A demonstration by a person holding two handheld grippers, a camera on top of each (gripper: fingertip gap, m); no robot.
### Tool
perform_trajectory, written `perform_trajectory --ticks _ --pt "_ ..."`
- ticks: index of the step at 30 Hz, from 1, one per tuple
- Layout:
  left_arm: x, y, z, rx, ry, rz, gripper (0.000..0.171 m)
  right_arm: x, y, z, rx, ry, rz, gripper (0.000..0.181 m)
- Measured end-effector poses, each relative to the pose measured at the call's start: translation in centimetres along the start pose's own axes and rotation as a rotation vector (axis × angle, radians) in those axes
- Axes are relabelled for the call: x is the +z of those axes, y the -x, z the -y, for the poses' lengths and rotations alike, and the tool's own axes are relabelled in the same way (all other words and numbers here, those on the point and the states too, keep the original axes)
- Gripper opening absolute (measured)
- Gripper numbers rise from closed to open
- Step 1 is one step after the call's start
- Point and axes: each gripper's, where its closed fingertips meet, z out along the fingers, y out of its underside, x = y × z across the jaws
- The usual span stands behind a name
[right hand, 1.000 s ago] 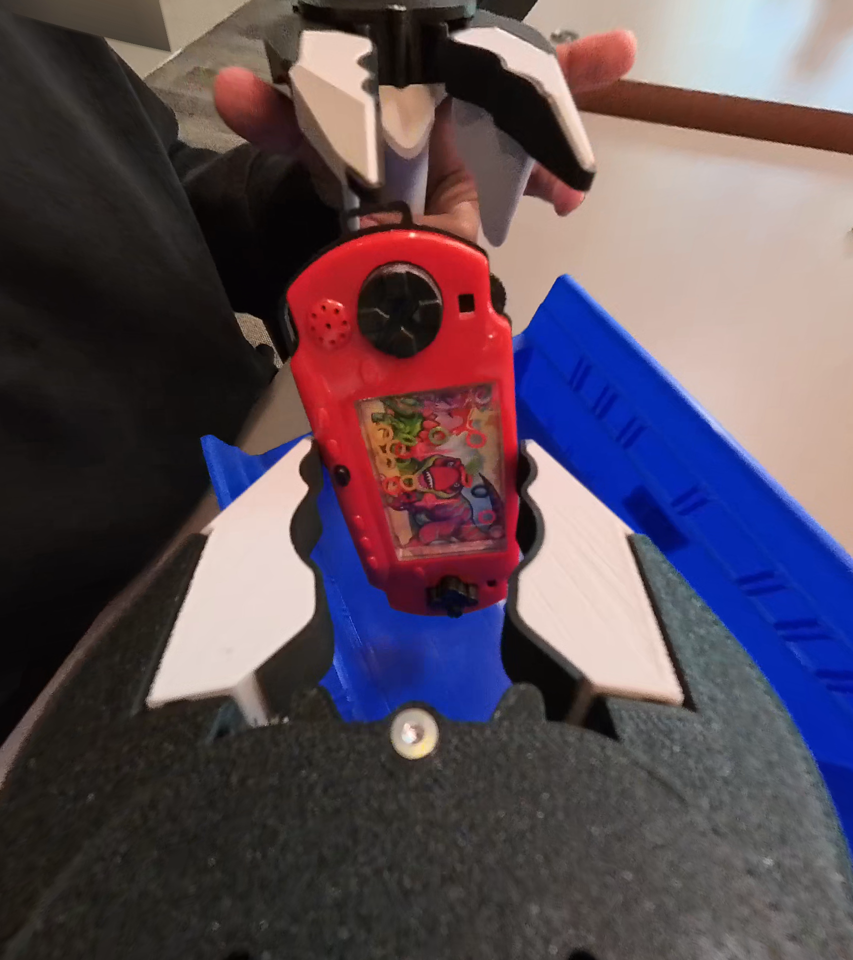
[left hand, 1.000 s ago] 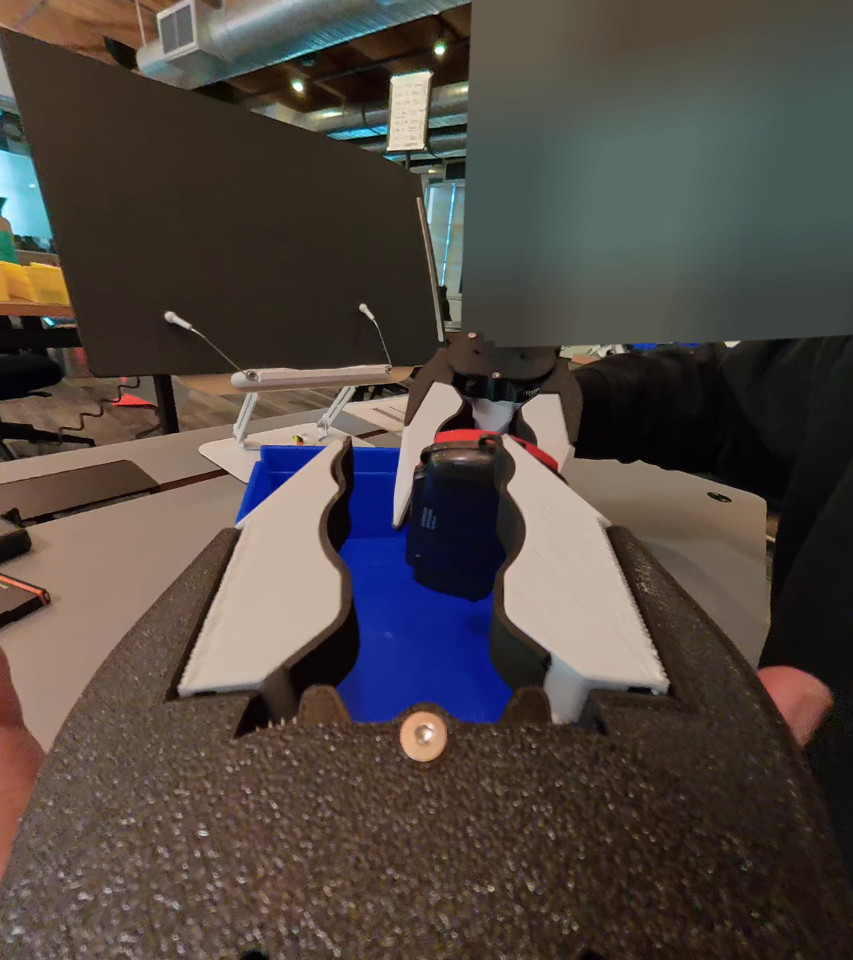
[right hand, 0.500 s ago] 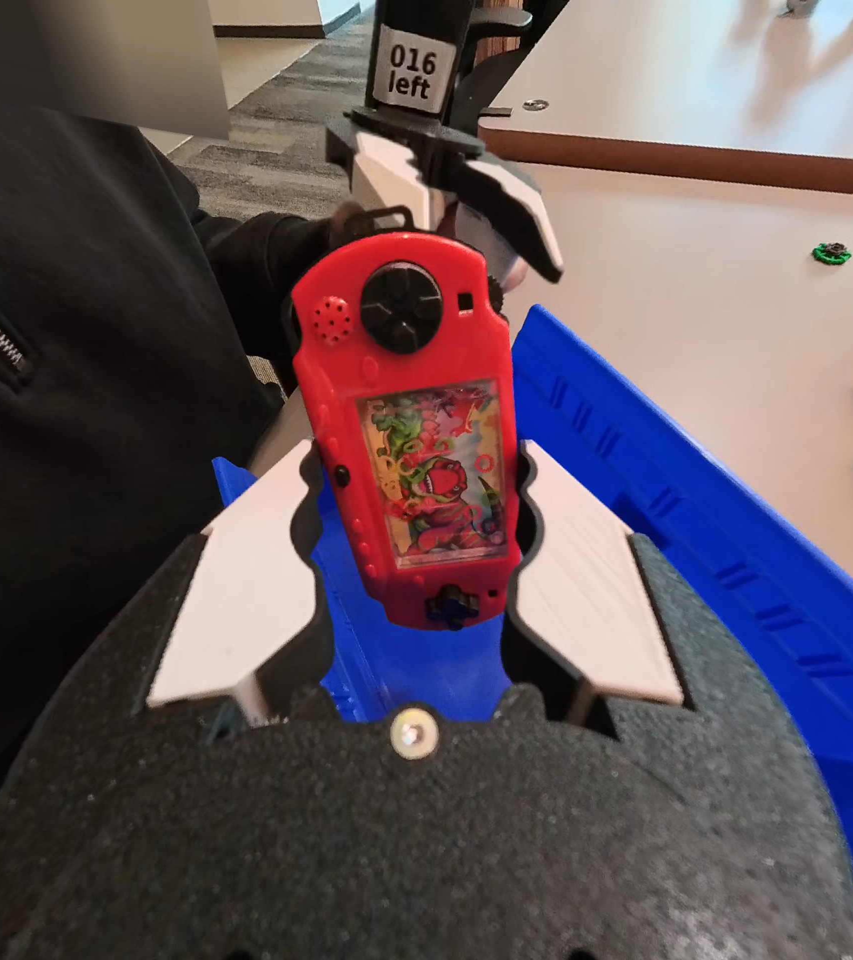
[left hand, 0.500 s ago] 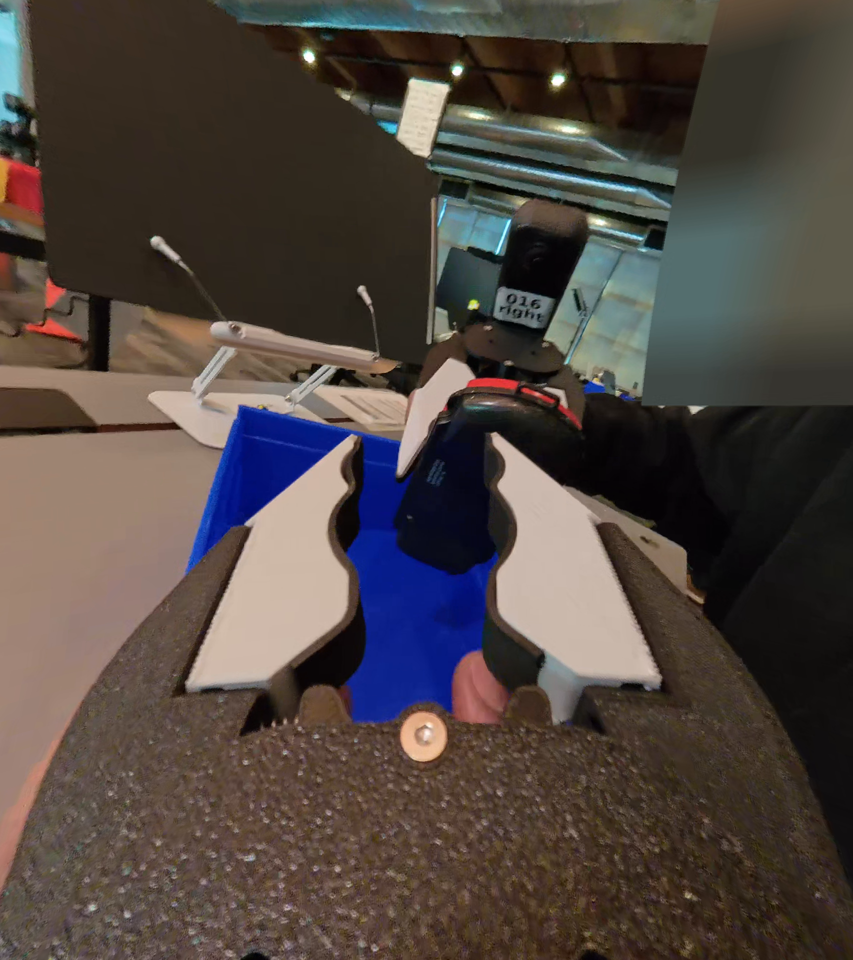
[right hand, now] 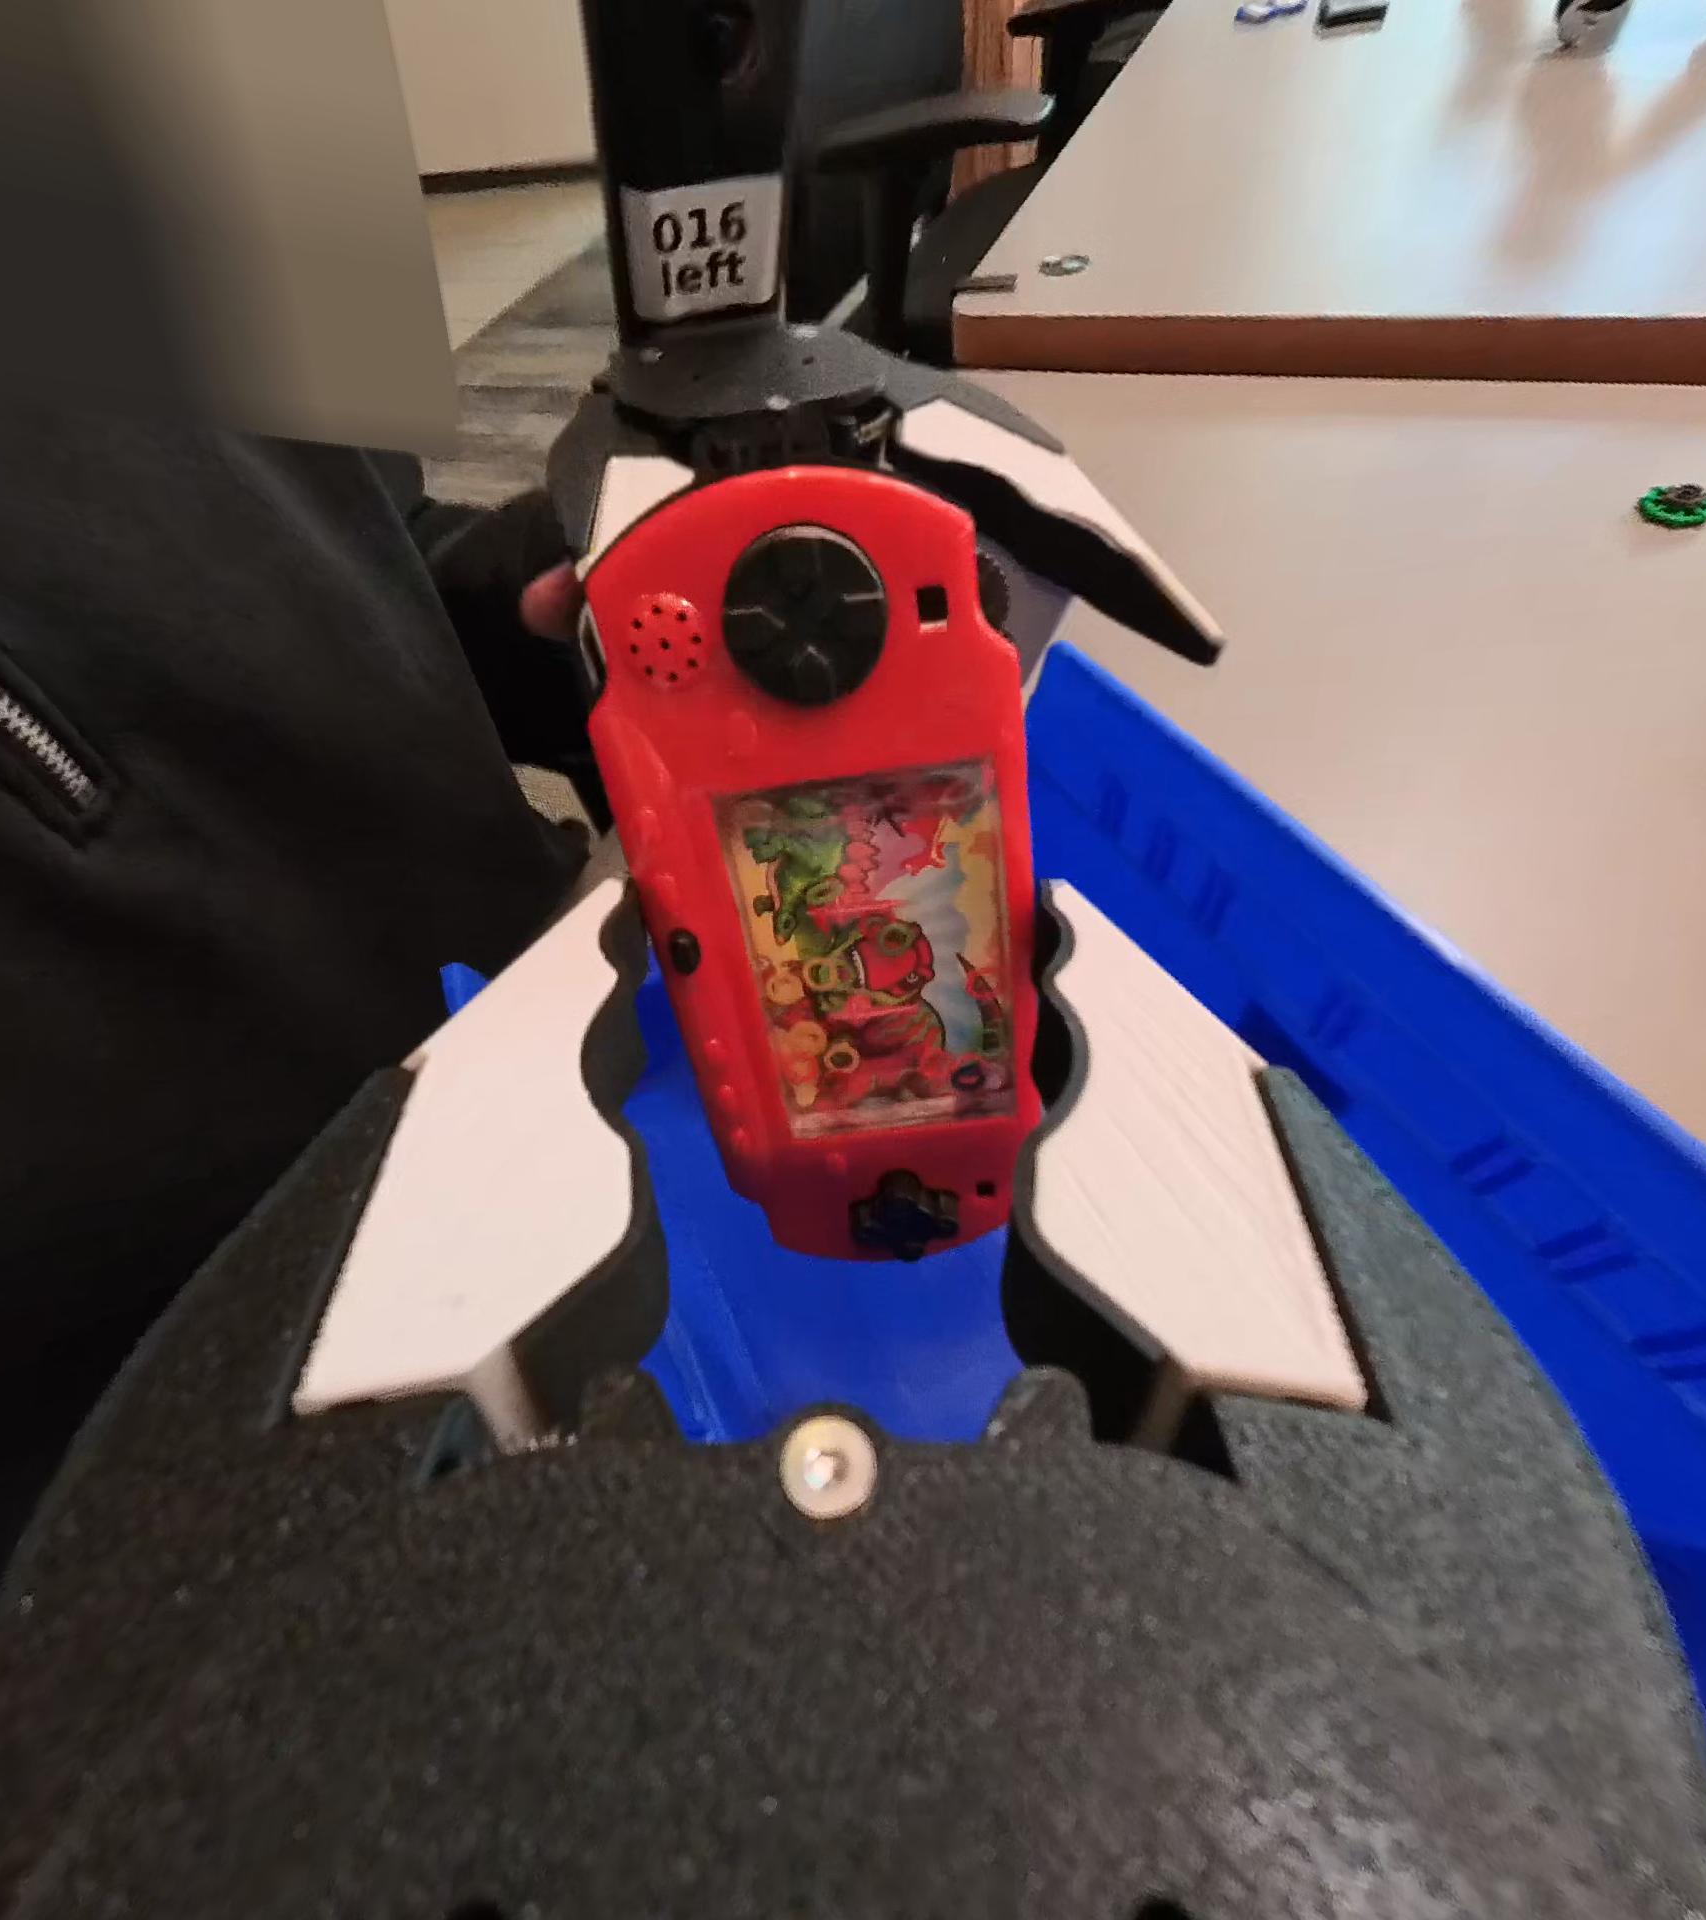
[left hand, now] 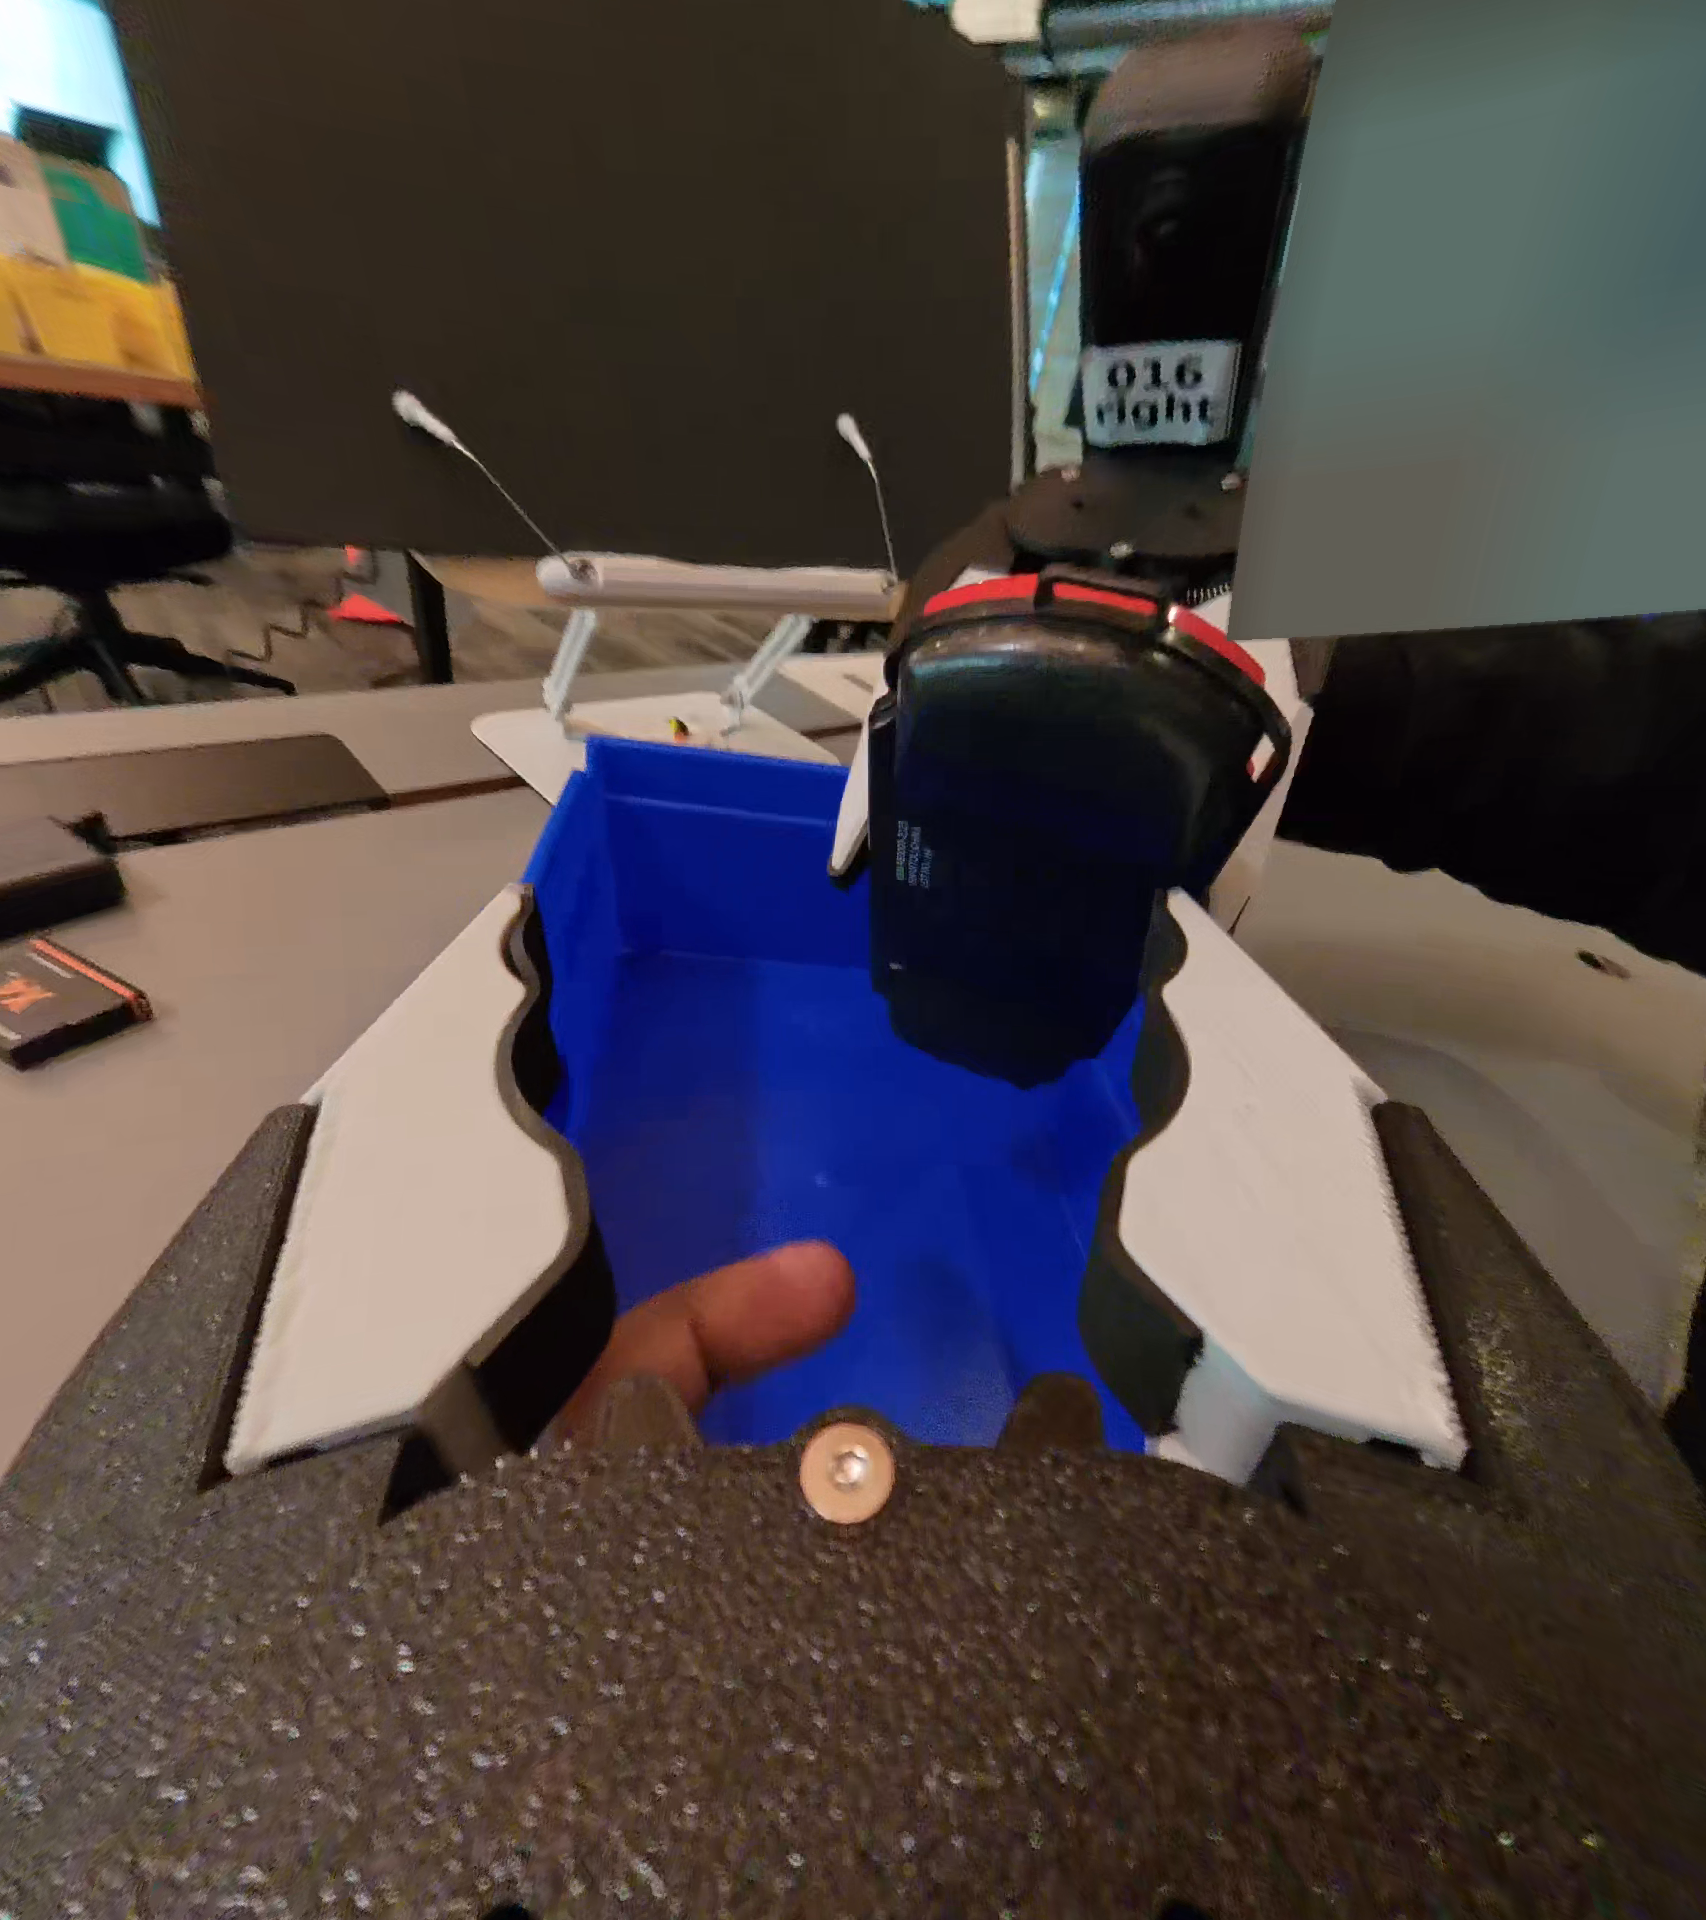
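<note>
Above the blue bin (right hand: 1451,1039), right gripper (right hand: 833,935) fingers clamp the red toy (right hand: 807,831); left gripper (left hand: 844,935) fingers apart.

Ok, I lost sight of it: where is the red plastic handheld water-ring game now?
The red plastic handheld water-ring game is clamped upright in the right gripper, above the blue plastic bin, facing the open left gripper.

The red handheld game (right hand: 818,862) (upright) blocks the right side above the blue bin (left hand: 724,914); its left side lies open.
</note>
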Motion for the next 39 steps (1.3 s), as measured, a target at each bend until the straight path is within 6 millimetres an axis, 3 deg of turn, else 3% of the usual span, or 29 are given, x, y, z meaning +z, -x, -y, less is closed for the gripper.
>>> perform_trajectory --ticks 1,3,4,5,9,12,15,22,31,39 --pt "-0.2 -0.4 0.3 -0.006 -0.014 -0.027 0.115 -0.1 -0.2 0.3 0.012 -0.019 -0.003 0.075" --pt "-1.2 -4.1 1.0 -0.010 -0.047 -0.283 0.121 -0.1 -0.2 0.6 0.027 -0.043 0.010 0.075" --pt "-1.8 -5.2 1.6 -0.030 -0.082 -0.357 0.132 -0.1 -0.3 0.7 0.027 -0.046 0.008 0.074" --pt "-2.0 -5.5 2.1 -0.049 -0.100 -0.386 0.131 0.0 -0.4 0.6 0.018 -0.037 0.005 0.074" --pt "-1.2 -5.5 2.0 -0.056 -0.074 -0.369 0.141 1.0 0.5 -0.1 -0.022 0.006 0.034 0.075" --pt "-0.5 -5.8 1.5 -0.053 -0.045 -0.371 0.137 1.7 1.2 0.3 -0.020 -0.006 0.074 0.075" --pt "-0.3 -5.7 1.5 -0.032 -0.056 -0.353 0.096 2.1 1.5 0.3 -0.023 -0.009 0.087 0.075" --pt "-1.7 -4.4 3.5 -0.084 -0.184 -0.336 0.069 1.9 1.4 0.3 -0.003 -0.040 0.082 0.075" --pt "-1.9 -5.3 3.3 -0.027 -0.196 -0.345 0.081 2.2 1.6 0.5 0.000 -0.056 0.094 0.074" --pt "-1.8 -5.0 3.3 0.026 -0.210 -0.296 0.073 2.3 1.8 0.8 -0.009 -0.056 0.097 0.074"
